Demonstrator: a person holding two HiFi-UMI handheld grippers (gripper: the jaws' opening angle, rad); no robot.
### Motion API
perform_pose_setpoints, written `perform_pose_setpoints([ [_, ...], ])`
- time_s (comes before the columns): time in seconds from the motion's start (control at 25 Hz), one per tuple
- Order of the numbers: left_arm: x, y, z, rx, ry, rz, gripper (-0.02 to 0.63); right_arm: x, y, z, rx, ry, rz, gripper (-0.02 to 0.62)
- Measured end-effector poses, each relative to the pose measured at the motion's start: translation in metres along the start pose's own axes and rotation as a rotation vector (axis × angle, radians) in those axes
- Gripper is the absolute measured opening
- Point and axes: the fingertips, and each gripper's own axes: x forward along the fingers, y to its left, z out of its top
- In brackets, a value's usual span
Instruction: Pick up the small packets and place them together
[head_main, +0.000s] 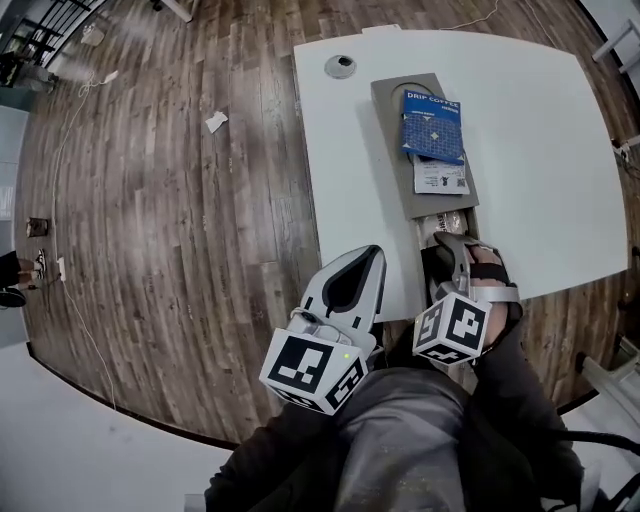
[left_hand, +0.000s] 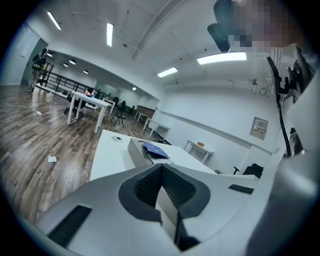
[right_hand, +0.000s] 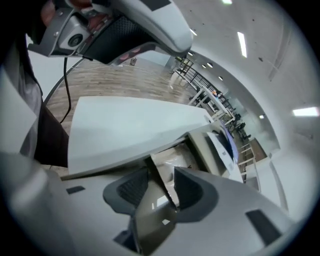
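At table (head_main: 550, 200) edge, packet (right_hand: 166, 174) in right gripper (right_hand: 162, 169)

Three small packets are showing: one blue foil packet (head_main: 433, 125), one white printed packet (head_main: 442, 177) and one pale glossy packet (right_hand: 170, 160). One long grey cardboard tray (head_main: 392, 110) is sitting on the one white bench (head_main: 540, 130). Two grey-and-white handheld tools are appearing, a left tool (head_main: 372, 255) and a right tool (right_hand: 161, 174), each carrying one marker cube. One round grey cap (head_main: 340, 67) is sitting in the bench, and one white paper scrap (head_main: 216, 122) is lying on the wooden floor (head_main: 150, 250).
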Motion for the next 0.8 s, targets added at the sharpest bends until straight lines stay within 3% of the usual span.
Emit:
perform_pose_setpoints([
  [0.32,0.004,-0.004,-0.003,-0.005,0.010,-0.018,0.003,-0.011,0.023,0.001,-0.083,-0.016,-0.025,0.150],
  [0.52,-0.001,-0.027,-0.008,0.001,0.012,-0.045,0.003,-0.025,0.044,-0.010,-0.035,-0.011,0.051,0.150],
  [0.8,-0.002,-0.023,-0.004,-0.006,0.002,-0.040,0.003,-0.020,0.027,-0.007,-0.060,0.001,0.230,0.186],
])
